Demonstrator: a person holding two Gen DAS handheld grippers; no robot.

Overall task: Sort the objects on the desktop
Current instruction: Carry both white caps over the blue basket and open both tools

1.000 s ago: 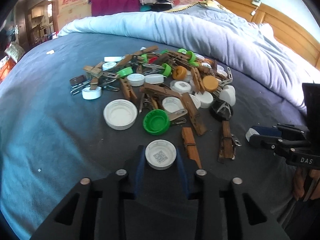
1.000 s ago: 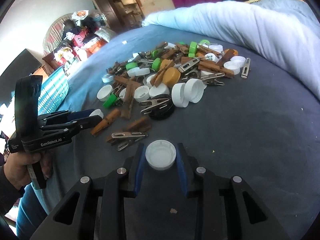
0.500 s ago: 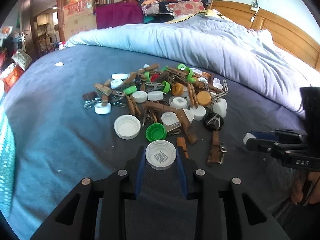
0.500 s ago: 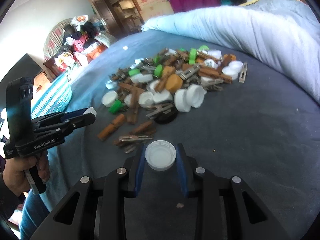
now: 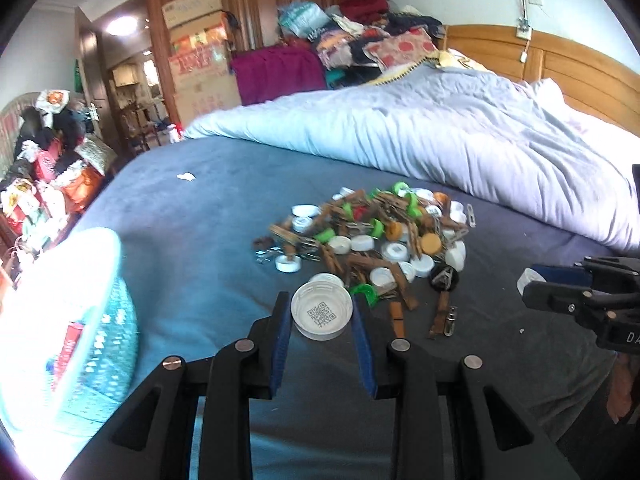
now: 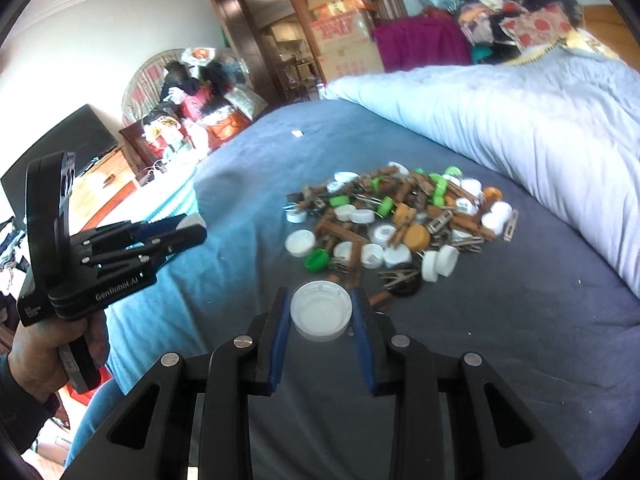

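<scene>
Both grippers pinch a white cap, lifted clear of the pile.

The left gripper [image 5: 322,316] clamps a QR-marked white cap [image 5: 322,312] between blue pads; the right gripper [image 6: 321,314] clamps a plain white cap [image 6: 321,312] likewise. The pile of caps and clothespins [image 6: 394,224] lies beyond both on the dark blue bedsheet [image 6: 520,312]. Left of the pile, a teal basket [image 5: 80,340] sits off the bed's edge.

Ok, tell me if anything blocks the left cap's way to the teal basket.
Nothing visible does. The left gripper holds its white cap above the bed, and the teal basket sits to its left beyond the bed's edge. Only bare blue sheet lies between; the pile is farther ahead.
</scene>
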